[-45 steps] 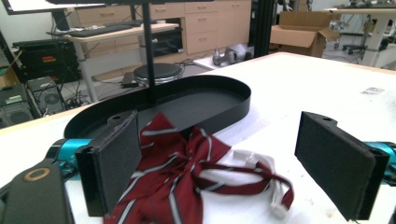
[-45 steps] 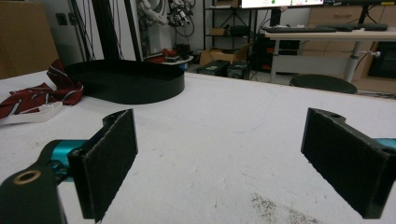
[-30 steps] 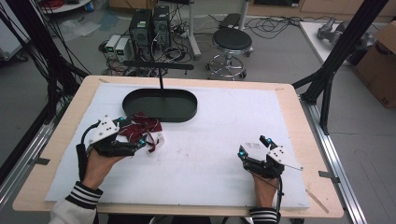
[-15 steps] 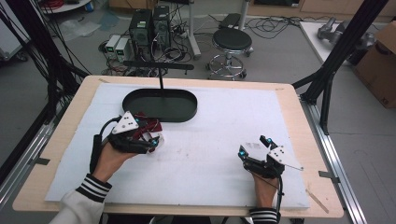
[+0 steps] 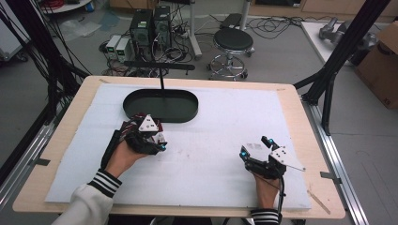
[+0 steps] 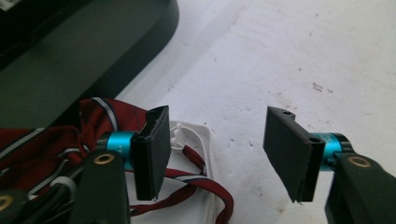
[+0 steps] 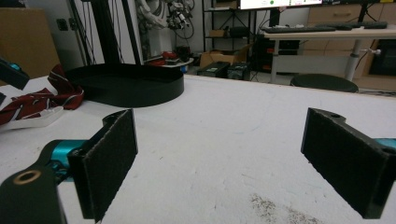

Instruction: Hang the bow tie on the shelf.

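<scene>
One black oval tray (image 5: 161, 105) sits at the far left-centre of the white mat (image 5: 225, 140) on the counter (image 5: 291, 93), long axis running left-right across the counter, with one thin black post (image 5: 162, 82) rising from its far side. One dark red striped lanyard (image 6: 42, 140) lies bunched just in front of the tray's near-left rim, its loops spilling over one small white card holder (image 6: 196, 158) that lies flat on the mat; the lanyard's long run can't be told from the tangle. Left gripper (image 5: 152, 140) sits right over that bundle, held by the left hand (image 5: 123, 157), aimed toward the right side of the counter. In the left gripper view its fingers (image 6: 154, 149) stand wide apart with only bare mat between them; the lanyard and card holder sit just outside and behind one finger, contact unclear. Right gripper (image 5: 251, 154) rests low on the near-right part of the mat, well apart from the tray and lanyard, held by the right hand (image 5: 266, 190), aimed left across the mat. In the right gripper view its fingers (image 7: 109, 158) are also wide apart, nothing between them, and the tray (image 7: 126, 84) and lanyard (image 7: 42, 100) sit farther off at left. Count: two grippers, both holding nothing.
</scene>
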